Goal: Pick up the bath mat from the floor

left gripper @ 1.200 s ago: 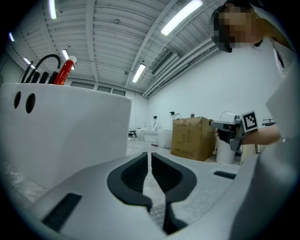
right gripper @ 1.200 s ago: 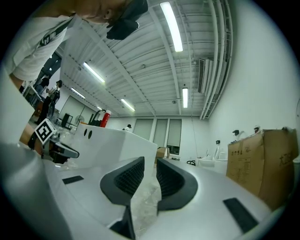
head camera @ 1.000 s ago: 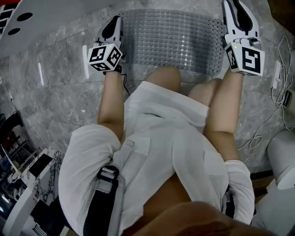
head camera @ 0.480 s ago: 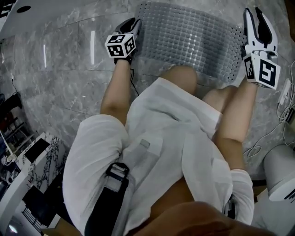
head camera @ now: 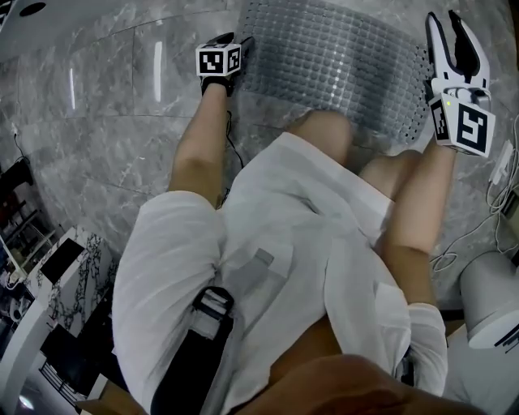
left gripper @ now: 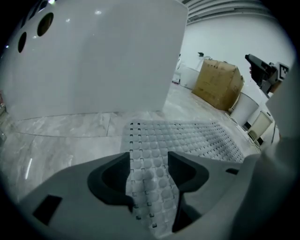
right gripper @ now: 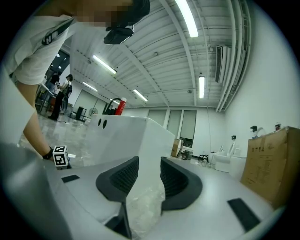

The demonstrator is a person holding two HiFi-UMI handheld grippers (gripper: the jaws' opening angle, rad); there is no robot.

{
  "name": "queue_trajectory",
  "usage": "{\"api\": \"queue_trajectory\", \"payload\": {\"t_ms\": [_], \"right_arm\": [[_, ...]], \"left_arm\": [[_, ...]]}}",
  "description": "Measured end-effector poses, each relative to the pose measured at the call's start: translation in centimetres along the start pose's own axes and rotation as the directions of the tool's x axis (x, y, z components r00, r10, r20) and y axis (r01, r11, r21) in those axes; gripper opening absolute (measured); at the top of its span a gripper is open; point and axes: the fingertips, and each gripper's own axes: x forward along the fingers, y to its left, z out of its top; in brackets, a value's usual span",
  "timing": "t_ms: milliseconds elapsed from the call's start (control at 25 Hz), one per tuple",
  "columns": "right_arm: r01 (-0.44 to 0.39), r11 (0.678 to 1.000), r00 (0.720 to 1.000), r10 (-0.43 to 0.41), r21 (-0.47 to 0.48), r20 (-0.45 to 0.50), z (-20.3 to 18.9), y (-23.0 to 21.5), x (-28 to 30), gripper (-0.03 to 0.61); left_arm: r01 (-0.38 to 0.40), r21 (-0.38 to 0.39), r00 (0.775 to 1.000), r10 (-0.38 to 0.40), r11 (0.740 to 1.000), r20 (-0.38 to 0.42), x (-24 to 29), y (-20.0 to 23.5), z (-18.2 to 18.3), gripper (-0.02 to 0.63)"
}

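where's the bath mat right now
In the head view the bath mat lies on the marble floor at top centre, just ahead of the person's knees; the left gripper view shows a white tub beyond it.

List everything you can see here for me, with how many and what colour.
bath mat: one, clear grey, studded, flat on the floor
floor: grey marble tiles
bathtub: one, white, beyond the mat
cardboard box: one, brown, far across the room
cables: white, on the floor at right
shirt: one, white, on the person
left gripper: black and white, at the mat's left end, jaws opening, mat between them
right gripper: white and black, by the mat's right end, jaws opening, something pale and translucent low between them
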Motion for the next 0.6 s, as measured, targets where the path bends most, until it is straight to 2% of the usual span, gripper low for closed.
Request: {"api": "queue_trajectory", "payload": {"t_ms": [120,280,600], "right_arm": [[-0.015,1.0,1.0,0.015,-0.014,-0.012,-0.2,0.7,0.3,0.167],[-0.016,1.0,1.0,0.015,-0.027,-0.027,-0.5,0.7,0.4,0.169],[-0.008,0.999,0.999,0.006,-0.036,-0.051,-1.0,0.5,0.1,0.169]], "left_arm": [[0.002,-0.006,0.995,-0.003,1.0,-0.101,1.5,0.9,-2.1,0.296],[-0.018,-0.007,0.975,0.016,1.0,-0.221,3.6,2.2,-4.9,0.338],[-0.014,-0.054,0.94,-0.006,0.998,-0.342,5.5,3.0,-7.5,0.405]]}}
